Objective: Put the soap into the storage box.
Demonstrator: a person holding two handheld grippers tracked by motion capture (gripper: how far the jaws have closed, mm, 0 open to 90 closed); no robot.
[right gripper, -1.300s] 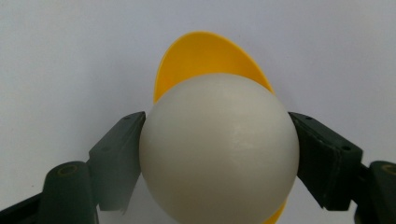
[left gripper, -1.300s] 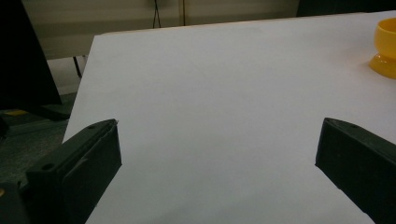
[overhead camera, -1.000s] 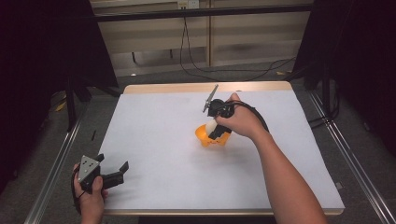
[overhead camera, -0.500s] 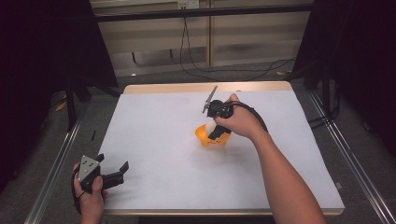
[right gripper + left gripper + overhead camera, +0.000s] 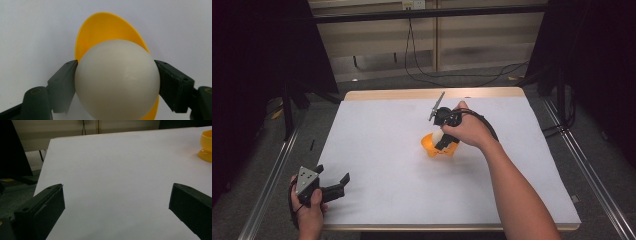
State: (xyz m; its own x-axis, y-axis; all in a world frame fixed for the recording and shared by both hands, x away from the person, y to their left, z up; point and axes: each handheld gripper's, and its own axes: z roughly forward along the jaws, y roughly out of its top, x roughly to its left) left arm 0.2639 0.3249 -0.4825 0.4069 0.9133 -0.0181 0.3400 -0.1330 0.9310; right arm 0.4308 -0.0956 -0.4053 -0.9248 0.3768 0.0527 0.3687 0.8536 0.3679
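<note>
Right gripper (image 5: 117,82) — clenched on smooth white egg (image 5: 117,80), poised over glossy yellow plastic egg cup (image 5: 110,32), likely for seating. Left gripper (image 5: 116,202) — jaws wide, idle.

One white egg (image 5: 117,80), one yellow egg cup (image 5: 438,145), apparently; two grippers, one table (image 5: 377,150).

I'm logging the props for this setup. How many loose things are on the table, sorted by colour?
Yellow: 1, the egg cup
White: 1, the egg, held over the cup by the right hand-held gripper
Total: 2
</note>
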